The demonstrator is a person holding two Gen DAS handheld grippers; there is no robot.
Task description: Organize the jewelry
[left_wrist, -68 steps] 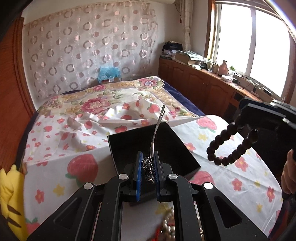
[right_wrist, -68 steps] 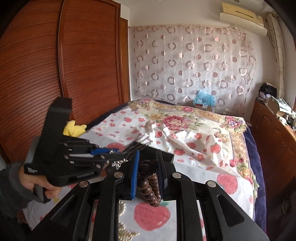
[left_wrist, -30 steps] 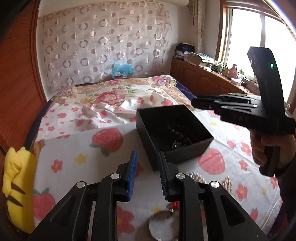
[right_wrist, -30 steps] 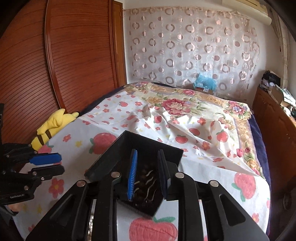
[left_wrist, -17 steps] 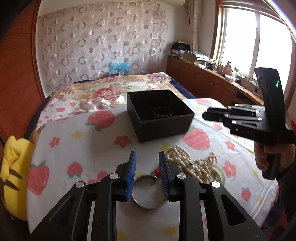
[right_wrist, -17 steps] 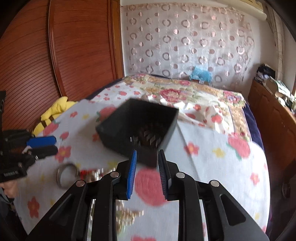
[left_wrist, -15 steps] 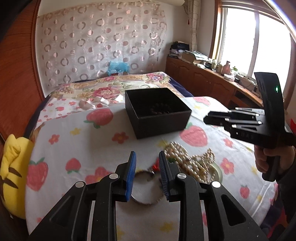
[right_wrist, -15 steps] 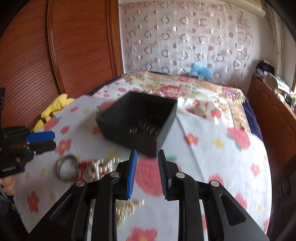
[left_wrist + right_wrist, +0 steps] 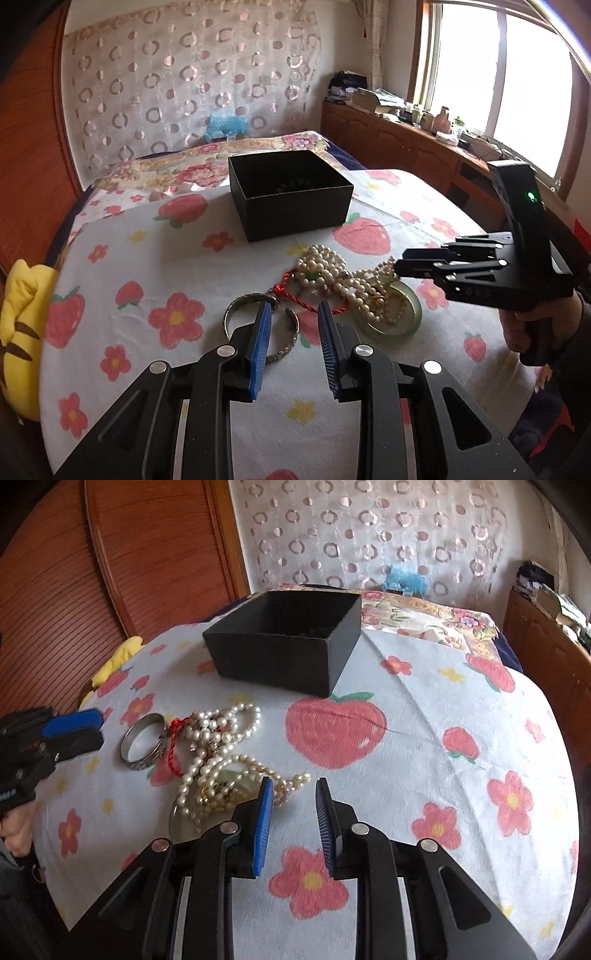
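Note:
A black open box (image 9: 290, 206) (image 9: 284, 653) stands on the strawberry-print sheet, dark beads faintly visible inside. In front of it lies a heap: pearl strands (image 9: 332, 273) (image 9: 218, 738), a red cord (image 9: 295, 297), a pale green jade ring (image 9: 400, 321) (image 9: 181, 825) and a silver bangle (image 9: 255, 325) (image 9: 144, 742). My left gripper (image 9: 294, 308) (image 9: 94, 727) is open just over the bangle's near side, nothing between its pads. My right gripper (image 9: 294, 782) (image 9: 400, 265) is open beside the pearls' end, also holding nothing.
A yellow plush toy (image 9: 18, 332) (image 9: 114, 661) lies at the bed's left edge by the wooden wardrobe (image 9: 110, 572). A hand (image 9: 524, 328) holds the right gripper. Wooden cabinets (image 9: 406, 147) run under the window. The floral quilt (image 9: 184, 170) lies behind the box.
Earlier the left gripper held a silver hairpin and the right a dark bead bracelet over the box. Both now stand open, drawn back from the box and sunk to the jewelry heap.

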